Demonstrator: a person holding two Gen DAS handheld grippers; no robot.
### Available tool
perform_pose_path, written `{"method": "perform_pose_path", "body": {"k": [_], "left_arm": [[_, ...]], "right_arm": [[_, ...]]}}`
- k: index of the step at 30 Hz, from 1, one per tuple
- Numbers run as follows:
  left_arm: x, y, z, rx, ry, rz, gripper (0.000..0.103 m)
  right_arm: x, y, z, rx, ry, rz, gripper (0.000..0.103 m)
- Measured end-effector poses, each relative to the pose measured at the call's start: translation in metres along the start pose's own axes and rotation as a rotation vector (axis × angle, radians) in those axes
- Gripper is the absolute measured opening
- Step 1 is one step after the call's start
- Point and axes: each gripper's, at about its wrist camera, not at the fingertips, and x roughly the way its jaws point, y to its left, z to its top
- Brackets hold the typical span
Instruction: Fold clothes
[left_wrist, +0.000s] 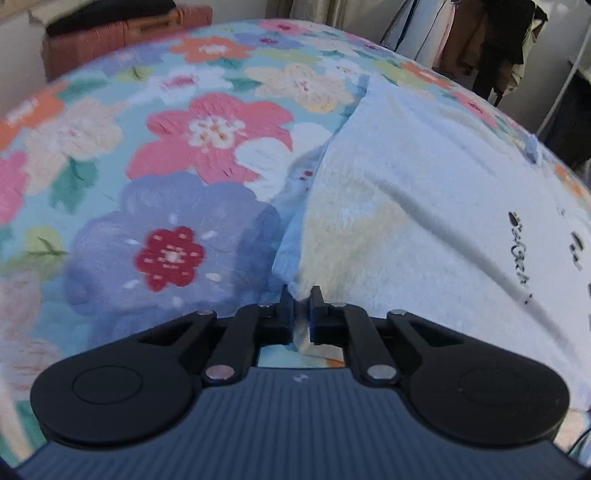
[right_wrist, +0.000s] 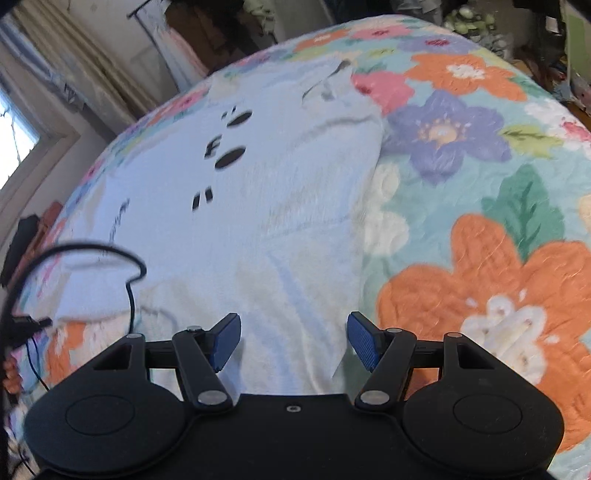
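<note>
We see the left hand-held gripper (left_wrist: 301, 308) pinched shut on the near edge of the white garment (left_wrist: 424, 206), which lies spread on the floral bed cover (left_wrist: 166, 147). The right hand-held gripper (right_wrist: 293, 341) hovers over the garment's near edge, jaws wide apart, holding nothing.

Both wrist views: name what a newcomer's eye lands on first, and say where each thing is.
The loud flowered bedspread fills both views, with big orange, pink and purple blooms. A pale blue-white garment with black print lies spread across it. The left gripper is pinched shut on the garment's near corner, while the right gripper hangs open over its near edge.
</note>
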Motion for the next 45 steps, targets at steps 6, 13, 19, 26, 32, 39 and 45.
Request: {"method": "perform_pose_path", "body": {"k": [6, 13, 19, 26, 32, 39, 45], "left_arm": [[-0.033, 0.014, -0.01, -0.038, 0.003, 0.024, 0.006], [-0.029, 0.015, -0.006, -0.083, 0.033, 0.024, 0.021], [-0.092, -0.004, 0.003, -0.016, -0.082, 0.03, 0.058], [-0.175, -0.036, -0.038, 0.106, -0.172, -0.012, 0.085], [-0.2, -0.059, -0.071, 0.102, -0.097, -0.115, 0.086], [-0.23, -0.07, -0.066, 0.068, -0.046, -0.176, 0.1], [-0.255, -0.088, -0.062, 0.16, -0.097, -0.023, 0.103]], "right_arm": [[0.011, 0.004, -0.016, -0.097, 0.037, -0.039, 0.069], [-0.004, 0.006, -0.013, -0.123, -0.005, -0.08, 0.069], [-0.052, 0.037, -0.004, -0.228, -0.129, -0.147, 0.069], [-0.114, 0.102, -0.001, -0.351, -0.206, -0.198, 0.069], [-0.15, 0.156, -0.017, -0.478, -0.254, -0.192, 0.07], [-0.176, 0.182, -0.022, -0.416, -0.144, -0.048, 0.078], [-0.184, 0.193, -0.026, -0.437, -0.142, -0.028, 0.081]]}}
